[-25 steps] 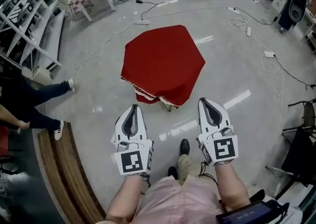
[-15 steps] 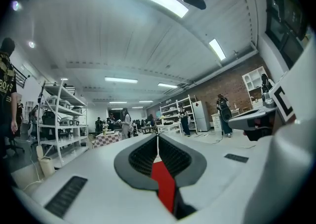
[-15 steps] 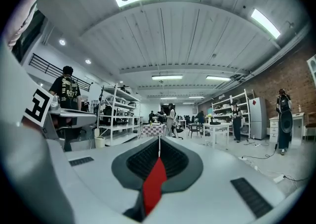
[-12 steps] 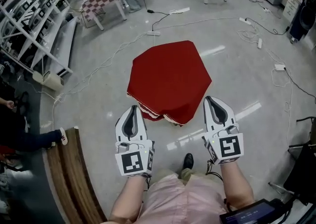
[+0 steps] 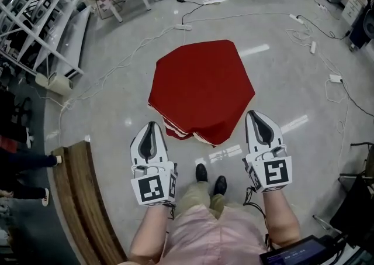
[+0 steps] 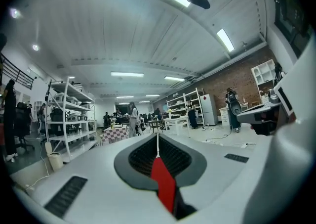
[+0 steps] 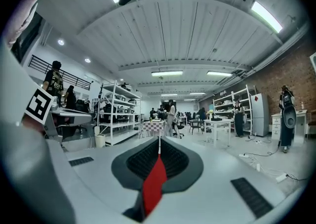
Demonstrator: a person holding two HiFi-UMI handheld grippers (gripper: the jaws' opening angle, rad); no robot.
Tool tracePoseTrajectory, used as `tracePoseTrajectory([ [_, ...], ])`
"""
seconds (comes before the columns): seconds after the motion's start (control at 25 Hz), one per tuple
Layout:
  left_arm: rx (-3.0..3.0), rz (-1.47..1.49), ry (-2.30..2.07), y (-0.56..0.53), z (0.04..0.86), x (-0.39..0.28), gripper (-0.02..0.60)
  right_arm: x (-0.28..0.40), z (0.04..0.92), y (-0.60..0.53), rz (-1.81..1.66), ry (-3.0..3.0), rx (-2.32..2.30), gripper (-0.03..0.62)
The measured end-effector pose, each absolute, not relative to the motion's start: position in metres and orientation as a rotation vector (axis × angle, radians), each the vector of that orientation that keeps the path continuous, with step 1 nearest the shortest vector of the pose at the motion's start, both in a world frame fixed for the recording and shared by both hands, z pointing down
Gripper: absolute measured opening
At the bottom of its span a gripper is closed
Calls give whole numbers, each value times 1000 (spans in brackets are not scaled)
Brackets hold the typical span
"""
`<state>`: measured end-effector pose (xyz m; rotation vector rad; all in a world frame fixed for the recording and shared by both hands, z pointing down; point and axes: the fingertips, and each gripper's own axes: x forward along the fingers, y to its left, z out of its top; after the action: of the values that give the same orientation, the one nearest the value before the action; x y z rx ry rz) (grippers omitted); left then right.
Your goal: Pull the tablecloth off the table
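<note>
On my far left, white shelves (image 5: 35, 21) are running along the wall, with a pale bin (image 5: 51, 86) at their foot. A wooden bench (image 5: 79, 199) is sitting close by my left side. A bystander's legs (image 5: 26, 161) are showing beyond it.

I am holding my left gripper (image 5: 151, 132) level, with its jaws pressed together on nothing. The left gripper view is showing only a red sliver in the slot behind the tips, which I take for the cloth seen through the gap.

The red tablecloth (image 5: 201, 82) is lying ahead of me and lower than both grippers, fully draped over the small table, so the pull is not yet begun. Its longer run is going away from me. A low corner with striped trim (image 5: 180, 130) is hanging toward my feet, between the two grippers. The left tips are sitting just beside that hem as seen from above, though I judge them higher than it.

My right gripper (image 5: 259, 123) is likewise closed and empty, pointing level just off the cloth's near right edge. Neither hand is looking clearly nearer, and both jaws are needing to open before reaching down for the hem.

My shoes (image 5: 210, 179) are standing just short of the table. Cables (image 5: 318, 53) are trailing over the floor to the right and behind the table, well apart from it. A dark chair (image 5: 361, 167) is sitting at the far right. Nothing is standing between me and the cloth.
</note>
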<state>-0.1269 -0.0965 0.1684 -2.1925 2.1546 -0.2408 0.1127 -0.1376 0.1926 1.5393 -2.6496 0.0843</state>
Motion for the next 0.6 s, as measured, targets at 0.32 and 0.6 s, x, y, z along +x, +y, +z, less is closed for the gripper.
tracePoseTrajectory([
  [0.32,-2191,-312,2228,-115,228,-157,32,104,250,-157,135,-2593,1512,18],
  [0.6,-2238,-401,2260,-123,289,-177,32,98,316,-166,214,-2514,1457,20],
])
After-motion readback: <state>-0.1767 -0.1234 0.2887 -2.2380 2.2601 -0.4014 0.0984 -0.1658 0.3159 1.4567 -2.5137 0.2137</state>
